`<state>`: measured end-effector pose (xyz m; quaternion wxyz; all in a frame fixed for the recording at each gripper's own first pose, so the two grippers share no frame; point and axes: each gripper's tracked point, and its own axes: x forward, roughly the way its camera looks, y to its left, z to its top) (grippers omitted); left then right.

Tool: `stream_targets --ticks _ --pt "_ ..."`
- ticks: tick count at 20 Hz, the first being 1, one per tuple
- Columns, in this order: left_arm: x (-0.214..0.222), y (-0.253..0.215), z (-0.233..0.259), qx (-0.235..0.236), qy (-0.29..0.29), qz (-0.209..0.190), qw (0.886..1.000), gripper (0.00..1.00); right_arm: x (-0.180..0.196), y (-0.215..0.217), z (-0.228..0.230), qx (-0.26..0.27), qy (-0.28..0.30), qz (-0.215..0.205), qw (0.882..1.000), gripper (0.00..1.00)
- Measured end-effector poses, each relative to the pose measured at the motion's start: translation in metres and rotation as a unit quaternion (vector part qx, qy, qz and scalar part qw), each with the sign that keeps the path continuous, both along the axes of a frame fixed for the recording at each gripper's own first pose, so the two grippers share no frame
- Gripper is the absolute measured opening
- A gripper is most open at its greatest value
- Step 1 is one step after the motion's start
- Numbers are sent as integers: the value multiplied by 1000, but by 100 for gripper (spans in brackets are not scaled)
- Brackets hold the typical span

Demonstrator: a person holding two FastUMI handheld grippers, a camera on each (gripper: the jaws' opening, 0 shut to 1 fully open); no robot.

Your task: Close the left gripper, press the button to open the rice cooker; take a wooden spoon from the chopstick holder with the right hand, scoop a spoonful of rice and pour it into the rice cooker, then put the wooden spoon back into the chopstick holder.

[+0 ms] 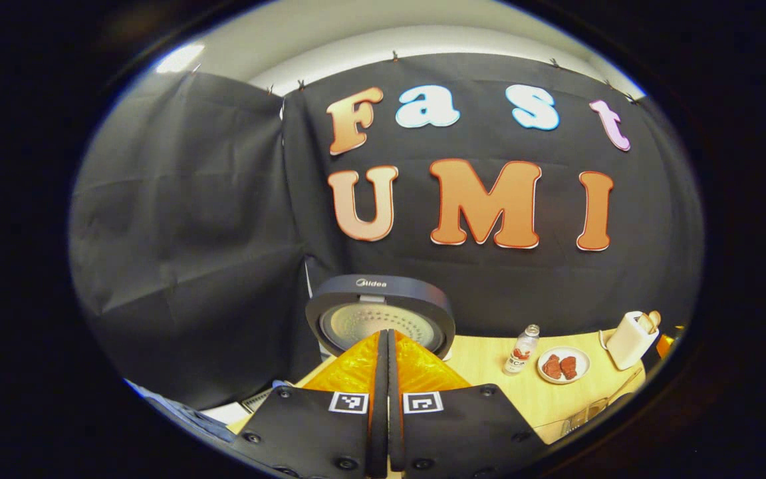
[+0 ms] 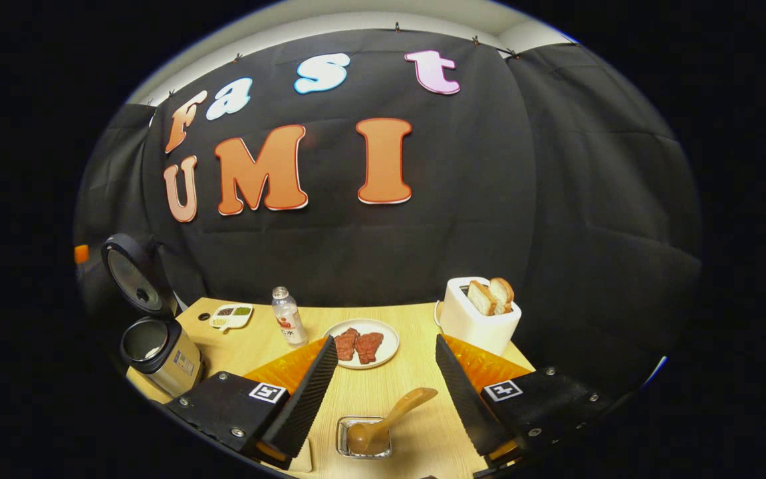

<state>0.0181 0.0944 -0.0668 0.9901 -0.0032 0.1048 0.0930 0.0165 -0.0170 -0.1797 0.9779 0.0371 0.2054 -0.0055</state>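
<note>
Overhead, pale ceiling (image 1: 356, 33); below, black cloth wall (image 2: 476, 219) behind wooden table (image 2: 370, 392).

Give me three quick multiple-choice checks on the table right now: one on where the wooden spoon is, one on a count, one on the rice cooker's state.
1. Where is the wooden spoon?
A. In the metal holder
B. On the plate
C. Inside the rice cooker

2. How many bread slices stand in the toaster?
A. None
B. Two
C. Four

3. What is the state of the rice cooker?
A. Lid shut
B. Lid open
C. Lying on its side

Answers:
1 A: its bowl sits in the metal holder, between the right gripper's open fingers.
2 B: two slices stick up from the slots.
3 B: the lid stands raised, the pot exposed.
</note>
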Motion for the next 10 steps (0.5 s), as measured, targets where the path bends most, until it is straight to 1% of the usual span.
stream_targets --ticks 1,3,5,9,10 --pt "-1 -7 9 8 -8 -5 1000 5 0 0 -8 5 10 -2 1000 93" --pt "-4 -18 15 15 -17 -19 1000 19 -1 0 -24 13 28 -3 1000 93" --pt "-6 -25 12 30 -19 -28 999 45 -3 1 -39 29 46 -3 999 92" --pt "-14 -26 -5 38 3 -21 999 72 1 -10 -66 50 77 -16 996 93" --pt "-15 -25 -7 41 6 -19 999 81 2 -14 -73 54 86 -22 995 93"
